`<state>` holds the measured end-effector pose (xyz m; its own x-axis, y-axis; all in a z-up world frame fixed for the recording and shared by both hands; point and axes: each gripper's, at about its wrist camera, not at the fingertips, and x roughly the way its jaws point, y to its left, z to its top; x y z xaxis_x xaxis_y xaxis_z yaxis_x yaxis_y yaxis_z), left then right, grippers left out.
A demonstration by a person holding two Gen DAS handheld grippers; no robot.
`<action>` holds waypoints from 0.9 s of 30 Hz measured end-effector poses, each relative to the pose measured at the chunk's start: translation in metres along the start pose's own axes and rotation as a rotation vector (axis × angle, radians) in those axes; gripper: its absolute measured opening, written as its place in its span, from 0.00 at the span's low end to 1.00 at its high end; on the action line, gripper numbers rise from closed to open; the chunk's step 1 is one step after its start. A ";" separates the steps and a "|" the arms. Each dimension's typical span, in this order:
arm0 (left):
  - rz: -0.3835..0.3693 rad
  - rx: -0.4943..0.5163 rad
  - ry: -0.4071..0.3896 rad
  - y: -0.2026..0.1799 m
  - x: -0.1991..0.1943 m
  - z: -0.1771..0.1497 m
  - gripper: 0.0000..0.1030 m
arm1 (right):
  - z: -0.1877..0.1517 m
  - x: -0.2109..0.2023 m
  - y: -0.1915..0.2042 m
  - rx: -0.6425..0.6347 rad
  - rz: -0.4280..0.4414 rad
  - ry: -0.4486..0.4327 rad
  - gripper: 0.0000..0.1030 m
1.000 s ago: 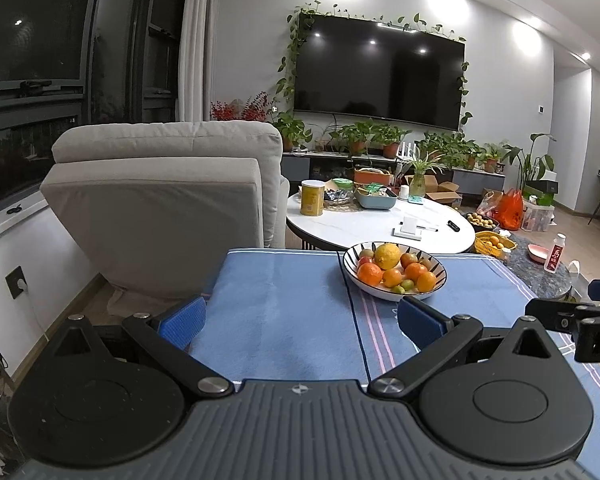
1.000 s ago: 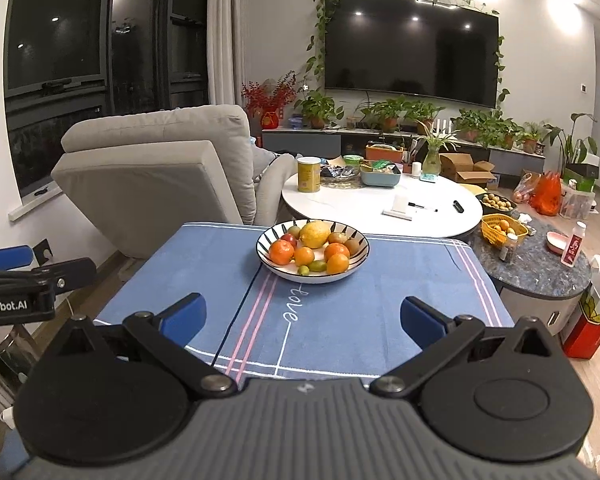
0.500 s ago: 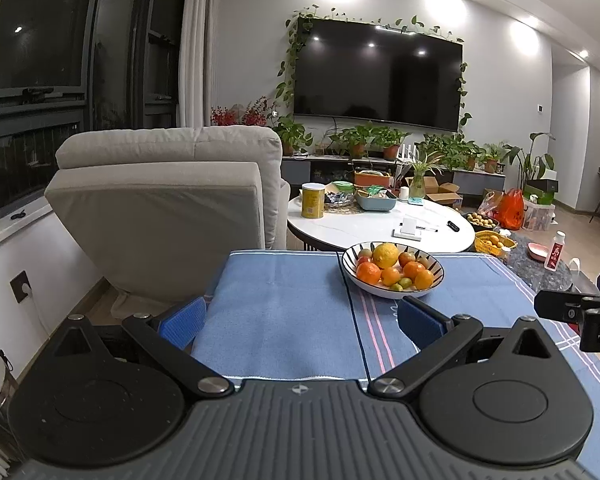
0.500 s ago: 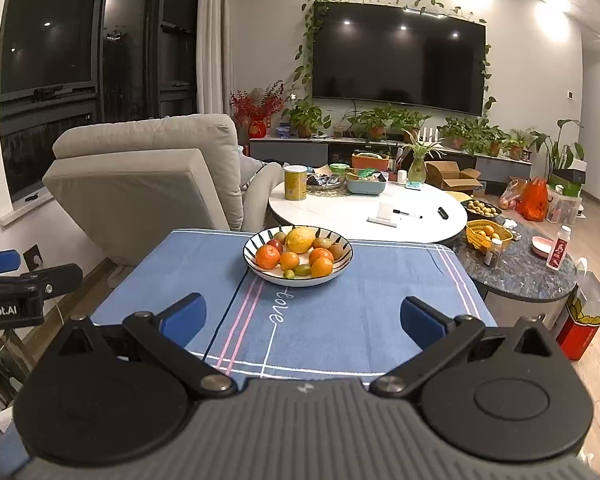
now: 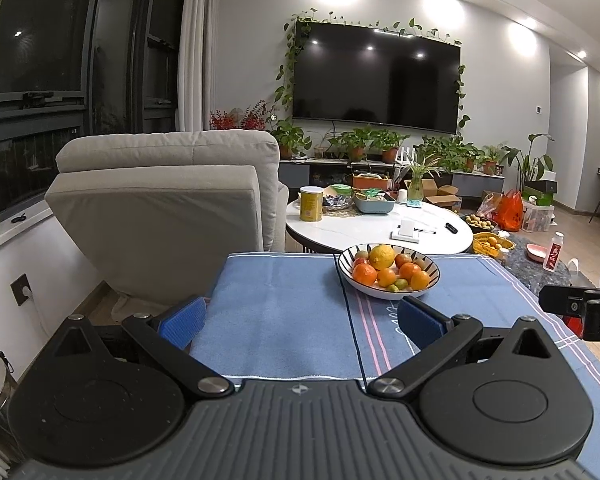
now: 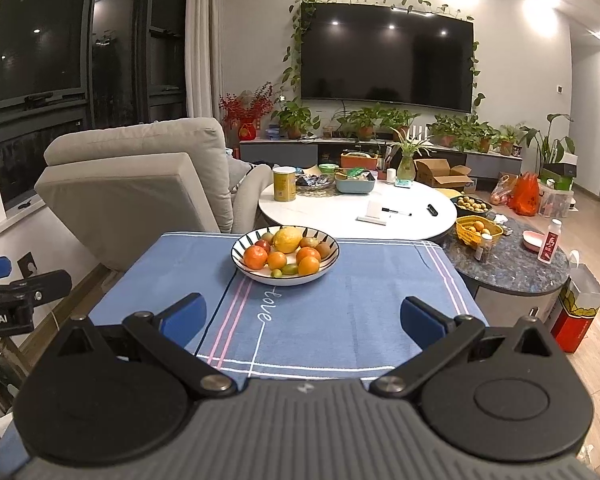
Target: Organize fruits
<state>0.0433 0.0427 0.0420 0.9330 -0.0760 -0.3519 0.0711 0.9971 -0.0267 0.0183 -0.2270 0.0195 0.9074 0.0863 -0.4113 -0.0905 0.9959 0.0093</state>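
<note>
A patterned bowl of fruit (image 6: 286, 254) sits near the far edge of the blue tablecloth (image 6: 332, 320). Near its front edge hover the left gripper (image 5: 300, 322) and right gripper (image 6: 302, 314), fingers spread wide, empty.

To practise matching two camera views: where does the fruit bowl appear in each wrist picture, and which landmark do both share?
Left wrist: the fruit bowl sits right of centre, on the blue cloth.
Right wrist: the fruit bowl sits just left of centre, on the same cloth.
Shared landmark: the TV on the far wall.
</note>
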 end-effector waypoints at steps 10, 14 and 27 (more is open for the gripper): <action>-0.005 0.006 0.001 0.001 -0.001 -0.001 1.00 | -0.001 0.000 0.000 0.001 -0.003 0.002 0.82; -0.008 0.011 0.002 0.000 -0.001 -0.002 1.00 | -0.002 0.000 -0.001 0.007 -0.003 0.001 0.82; -0.004 0.021 -0.008 -0.002 -0.003 -0.002 1.00 | -0.002 0.000 -0.002 0.008 -0.004 0.006 0.82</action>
<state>0.0399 0.0409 0.0413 0.9355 -0.0801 -0.3442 0.0821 0.9966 -0.0089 0.0178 -0.2291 0.0172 0.9052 0.0822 -0.4169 -0.0836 0.9964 0.0148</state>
